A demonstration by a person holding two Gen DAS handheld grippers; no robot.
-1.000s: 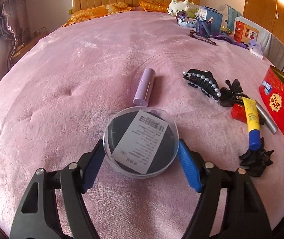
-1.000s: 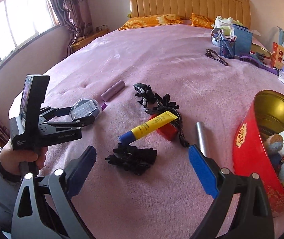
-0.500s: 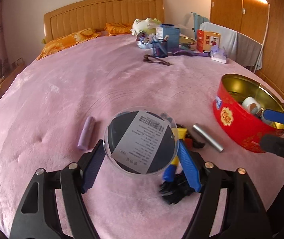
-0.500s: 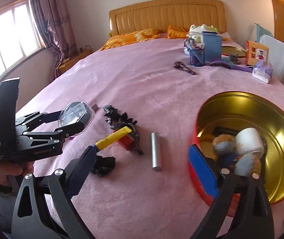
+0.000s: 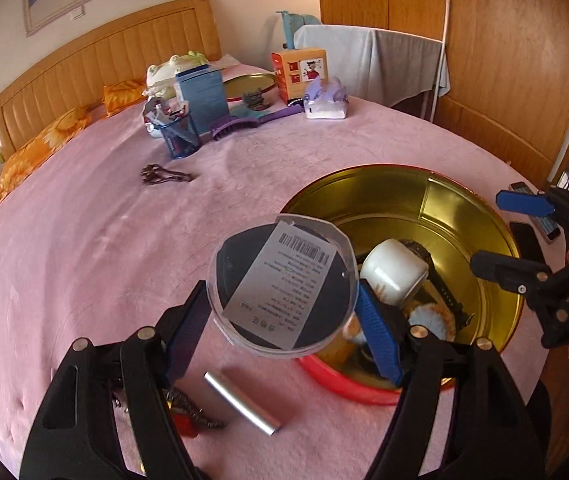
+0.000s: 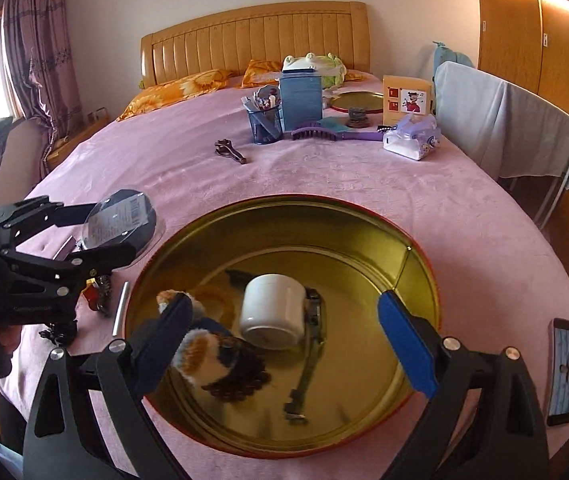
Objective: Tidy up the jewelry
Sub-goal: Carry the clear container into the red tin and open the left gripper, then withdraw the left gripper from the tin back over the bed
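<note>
My left gripper point(image 5: 282, 320) is shut on a clear round box point(image 5: 284, 288) with a white barcode label, held in the air just over the near-left rim of the round red tin point(image 5: 480, 216). The same box point(image 6: 122, 222) shows at the left of the right wrist view, beside the tin point(image 6: 284, 208). Inside the gold tin lie a white jar point(image 6: 274, 308), a watch point(image 6: 310, 356) and furry hair pieces point(image 6: 204, 354). My right gripper point(image 6: 284, 340) hangs open above the tin with nothing between its fingers.
A silver tube point(image 5: 242, 402) and dark hair clips point(image 5: 192, 416) lie on the pink bedspread point(image 5: 84, 240) left of the tin. A phone point(image 6: 564, 368) lies at the right edge. Farther back stand a blue pen cup point(image 6: 264, 122), a purple brush point(image 6: 332, 134) and boxes.
Both grippers swung right across the bed. The left carried the clear box from over the bedspread to the tin's rim; the right came from beside the tin to over it.
</note>
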